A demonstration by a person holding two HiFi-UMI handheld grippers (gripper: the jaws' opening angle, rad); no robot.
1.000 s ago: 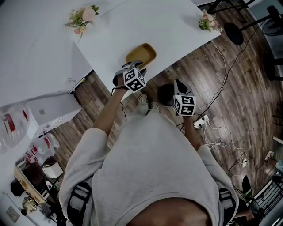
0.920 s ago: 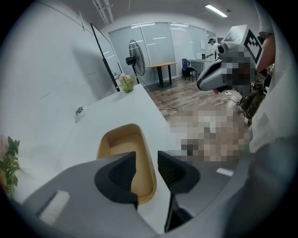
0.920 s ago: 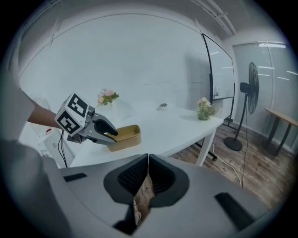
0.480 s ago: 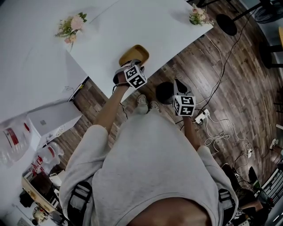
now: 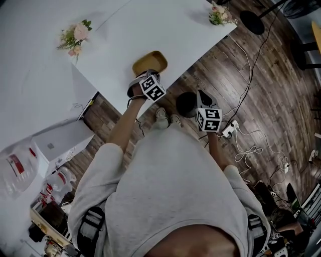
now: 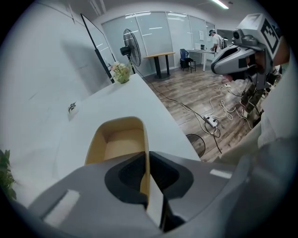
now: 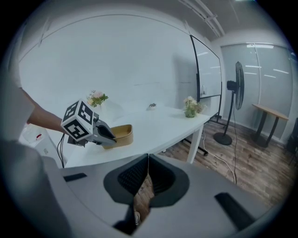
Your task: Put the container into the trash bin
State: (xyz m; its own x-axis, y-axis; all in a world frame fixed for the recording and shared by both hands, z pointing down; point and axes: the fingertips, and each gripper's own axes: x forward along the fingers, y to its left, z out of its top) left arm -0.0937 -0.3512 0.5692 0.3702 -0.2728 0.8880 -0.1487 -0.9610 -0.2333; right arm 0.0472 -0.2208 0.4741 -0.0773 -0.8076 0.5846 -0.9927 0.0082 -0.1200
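A shallow tan container [image 5: 149, 63] [image 6: 118, 144] [image 7: 118, 135] lies near the front edge of the white table [image 5: 120, 30]. My left gripper [image 5: 144, 75] [image 6: 148, 179] points down at its near end. Its jaws are closing, and the container's thin right wall stands pinched between the pads. My right gripper [image 5: 200, 94] [image 7: 146, 174] hangs off the table over the wooden floor, shut with nothing in it. A dark round bin [image 5: 186, 104] [image 6: 196, 144] stands on the floor below the table edge, between the two grippers.
Small flower bunches [image 5: 74, 36] [image 5: 218, 14] sit on the table. Cables and a power strip [image 5: 231, 131] trail across the floor at right. A standing fan [image 7: 235, 93] stands beyond the table. Boxes and water bottles [image 5: 17, 168] crowd the left.
My left gripper has sunk a little onto the container's near end and its jaws have come together on the wall. My right gripper has stayed where it was.
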